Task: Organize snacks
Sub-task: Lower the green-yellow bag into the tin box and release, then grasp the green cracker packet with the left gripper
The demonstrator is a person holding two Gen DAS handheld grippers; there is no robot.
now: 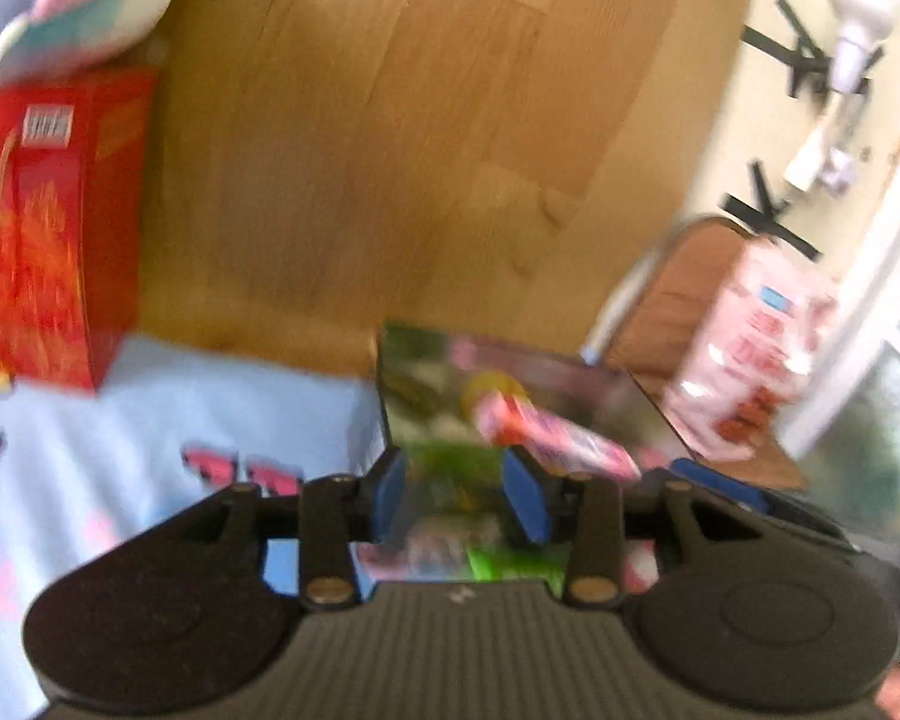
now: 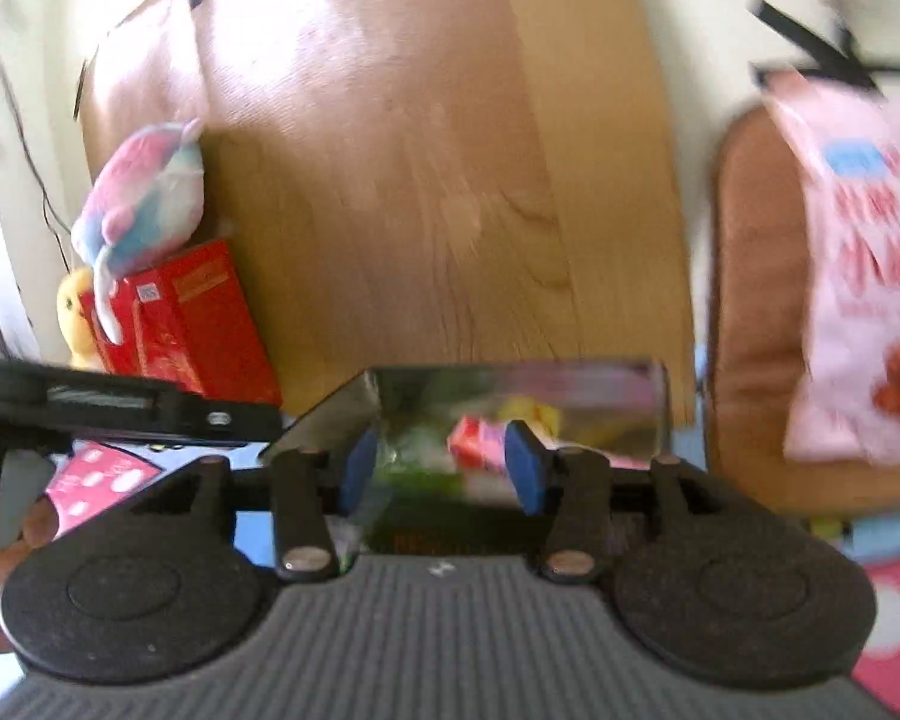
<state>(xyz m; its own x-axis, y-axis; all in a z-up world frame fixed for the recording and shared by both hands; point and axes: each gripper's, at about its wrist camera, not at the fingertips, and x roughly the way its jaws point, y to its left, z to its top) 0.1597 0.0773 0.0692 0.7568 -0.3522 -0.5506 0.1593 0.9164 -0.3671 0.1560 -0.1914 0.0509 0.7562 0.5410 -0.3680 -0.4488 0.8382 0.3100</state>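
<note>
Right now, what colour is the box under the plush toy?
Red box, orange markings; clearest in the right wrist view.

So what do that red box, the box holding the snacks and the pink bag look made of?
Red box: seemingly printed cardboard, with flat faces and crisp folded edges. Snack box: shiny walls mirroring the wrappers, perhaps foil-lined card or acrylic; blur leaves it open. Pink bag: likely thin glossy plastic film, with glare patches.

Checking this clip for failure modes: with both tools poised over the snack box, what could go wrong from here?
1. Both views are motion-blurred, so aim at the clear box is uncertain.
2. The left tool and right tool both face the same box and could collide.
3. The pink snack bar lies tilted on the pile and may slide out.
</note>
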